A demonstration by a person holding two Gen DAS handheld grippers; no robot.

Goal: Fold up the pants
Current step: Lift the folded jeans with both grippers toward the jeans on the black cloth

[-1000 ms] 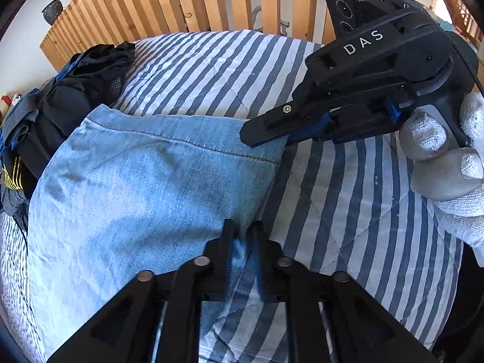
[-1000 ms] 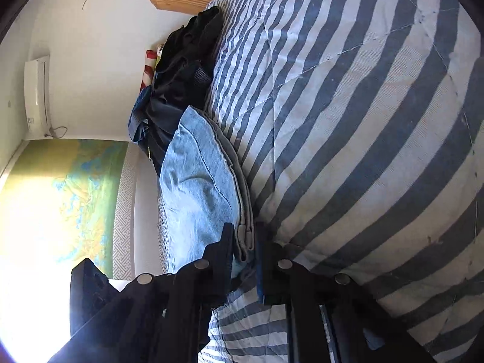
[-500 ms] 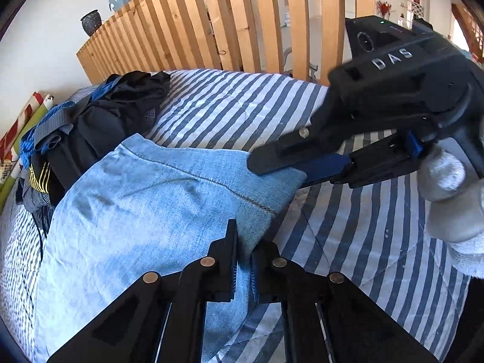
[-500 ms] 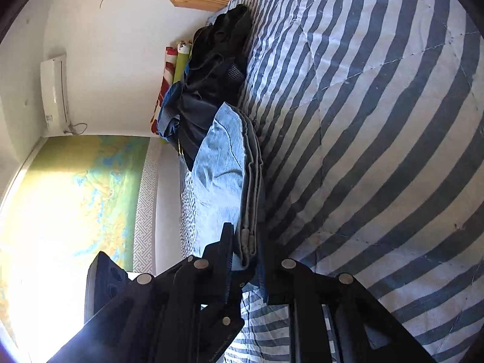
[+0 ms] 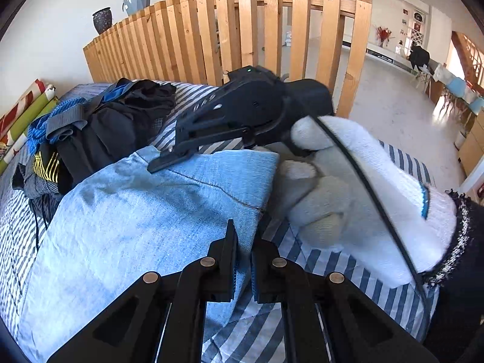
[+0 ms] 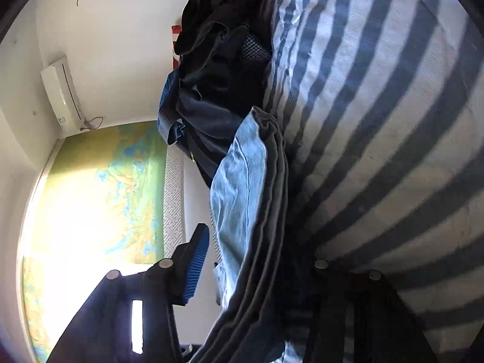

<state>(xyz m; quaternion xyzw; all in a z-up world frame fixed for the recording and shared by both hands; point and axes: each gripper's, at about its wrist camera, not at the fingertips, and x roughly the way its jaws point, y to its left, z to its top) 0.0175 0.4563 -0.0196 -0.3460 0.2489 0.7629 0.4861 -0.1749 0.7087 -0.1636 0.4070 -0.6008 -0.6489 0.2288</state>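
- You worked on a striped bed [image 5: 305,260] beside a slatted rail [image 5: 242,30].
- The jeans [image 5: 127,236] lay on it folded into a thick stack; a last fold or tidying seemed left.
- Your left tongs [image 5: 243,260] pinched their edge.
- Your right tongs [image 6: 257,269] gaped around the stack.
- Dark clothes [image 5: 99,130] sat just behind.

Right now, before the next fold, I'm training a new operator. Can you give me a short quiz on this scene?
1. True or false: the right gripper is clamped shut on the jeans.
2. What lies on the bedcover just beyond the jeans? A) a pile of dark clothes B) a laptop C) a stack of plates
3. What is the left gripper doing?

Key: 1. False: it is open, with a finger on either side of the folded edge. 2. A. 3. Pinching the near edge of the jeans.
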